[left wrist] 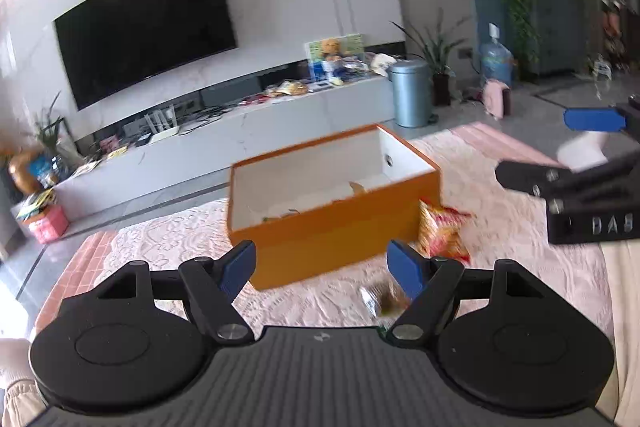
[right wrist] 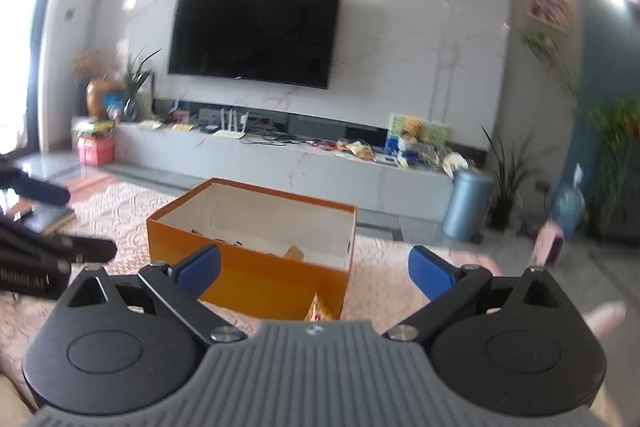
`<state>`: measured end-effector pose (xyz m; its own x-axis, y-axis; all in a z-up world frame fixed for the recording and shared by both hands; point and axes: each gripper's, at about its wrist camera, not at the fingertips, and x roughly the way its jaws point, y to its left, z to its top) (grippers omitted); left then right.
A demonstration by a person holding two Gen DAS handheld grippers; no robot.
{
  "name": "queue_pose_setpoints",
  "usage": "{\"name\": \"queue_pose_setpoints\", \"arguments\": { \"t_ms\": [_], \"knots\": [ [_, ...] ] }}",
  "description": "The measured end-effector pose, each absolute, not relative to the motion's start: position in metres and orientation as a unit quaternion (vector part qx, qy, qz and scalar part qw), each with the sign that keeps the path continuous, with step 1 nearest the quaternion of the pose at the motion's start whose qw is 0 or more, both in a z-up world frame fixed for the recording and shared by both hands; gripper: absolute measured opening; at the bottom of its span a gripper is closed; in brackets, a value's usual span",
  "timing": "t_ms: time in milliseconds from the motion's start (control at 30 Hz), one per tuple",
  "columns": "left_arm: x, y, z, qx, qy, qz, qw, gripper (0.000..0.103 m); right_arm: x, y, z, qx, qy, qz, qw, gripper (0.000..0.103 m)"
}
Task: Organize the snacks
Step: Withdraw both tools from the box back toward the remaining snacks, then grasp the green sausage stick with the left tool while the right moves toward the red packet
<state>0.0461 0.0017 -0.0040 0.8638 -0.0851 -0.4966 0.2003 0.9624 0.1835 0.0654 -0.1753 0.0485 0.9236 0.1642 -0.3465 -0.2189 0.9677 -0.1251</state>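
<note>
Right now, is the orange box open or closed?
Open. The orange box has no lid on it; its white inner walls and a few snacks on its floor show from above in both wrist views.

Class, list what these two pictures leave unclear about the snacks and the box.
- Orange box contents: near wall hides most, both views.
- Small wrapped snack: blurred, partly behind the left gripper, left view.
- Red-yellow snack bag: mostly hidden by the right gripper body, right view.

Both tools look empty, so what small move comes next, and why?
Probably lower the open left tool onto the small wrapped snack lying on the pink cloth just below it; the orange box sits close behind.
</note>
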Motion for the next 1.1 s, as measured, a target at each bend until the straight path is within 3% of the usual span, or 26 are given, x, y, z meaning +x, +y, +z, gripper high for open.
{"name": "queue_pose_setpoints", "arguments": {
  "t_ms": [533,700,933,1100],
  "knots": [
    [0.039,-0.008,-0.049,0.12,0.281,-0.106,0.946,0.078,0.056,-0.181,-0.046,-0.067,0.286,0.049,0.955,0.097],
    [0.041,-0.015,-0.072,0.168,0.267,-0.069,0.946,0.078,0.067,-0.184,-0.063,-0.072,0.301,0.046,0.95,0.097],
    [0.061,-0.002,-0.085,0.122,0.347,-0.156,0.916,0.078,0.08,-0.179,-0.079,-0.053,0.341,0.076,0.935,0.097],
    [0.065,0.003,-0.093,0.138,0.355,-0.167,0.909,0.078,0.09,-0.177,-0.092,-0.061,0.356,0.068,0.93,0.097]
  ]
}}
